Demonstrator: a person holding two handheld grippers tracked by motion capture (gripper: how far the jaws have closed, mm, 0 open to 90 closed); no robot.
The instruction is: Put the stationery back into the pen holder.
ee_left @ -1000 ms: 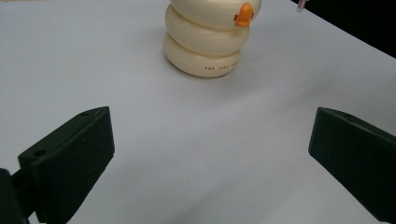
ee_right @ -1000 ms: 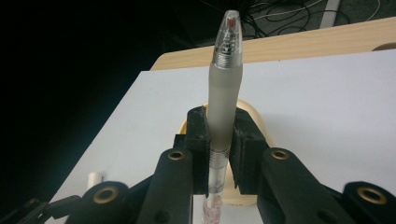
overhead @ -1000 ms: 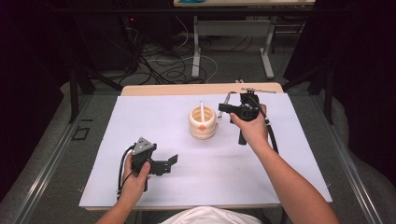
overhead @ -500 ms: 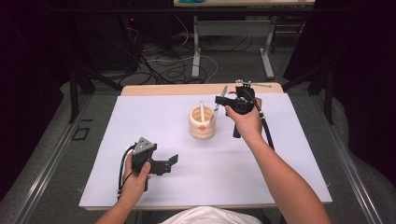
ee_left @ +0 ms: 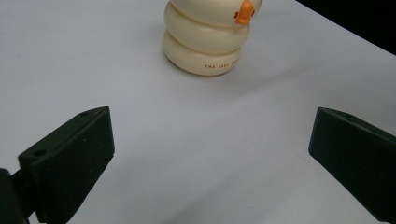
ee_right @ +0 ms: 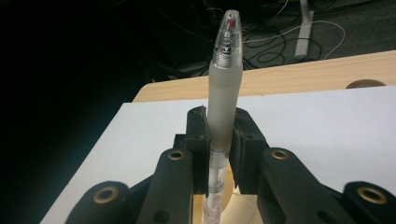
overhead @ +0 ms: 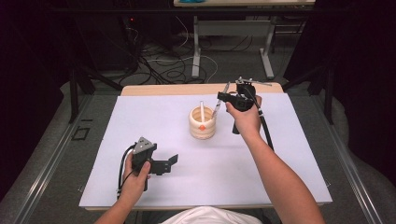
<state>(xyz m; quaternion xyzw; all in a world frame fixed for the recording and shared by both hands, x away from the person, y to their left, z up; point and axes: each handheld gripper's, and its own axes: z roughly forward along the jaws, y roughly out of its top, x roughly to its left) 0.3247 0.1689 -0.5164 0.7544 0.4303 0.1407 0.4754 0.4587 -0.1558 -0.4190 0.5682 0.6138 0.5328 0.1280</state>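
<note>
— White sheeting [overhead: 140, 116] covers our table, with a wooden edge showing at the far side and dark floor with loose cables beyond. What are we holding?

— In our right gripper [overhead: 219, 103] we have a frosted pen [ee_right: 224, 88], clamped between the two jaws. From the right gripper view it stands straight up between them, clear cap end on top, its lower end running down past the jaws.

— And where is that against the holder?

— From the high view the pen hangs tilted just beside and above the far right rim of the cream ringed holder [overhead: 202, 125], the one with the small orange beak. Whether the tip is over the opening or just outside it, we cannot tell from this angle. Another white pen [overhead: 202, 110] stands inside the holder.

— Our other hand?

— Our left gripper [overhead: 172, 161] rests low near the front left of the sheet, jaws spread wide with nothing between them. Its own view looks across bare sheet to the holder, well apart from it.
</note>
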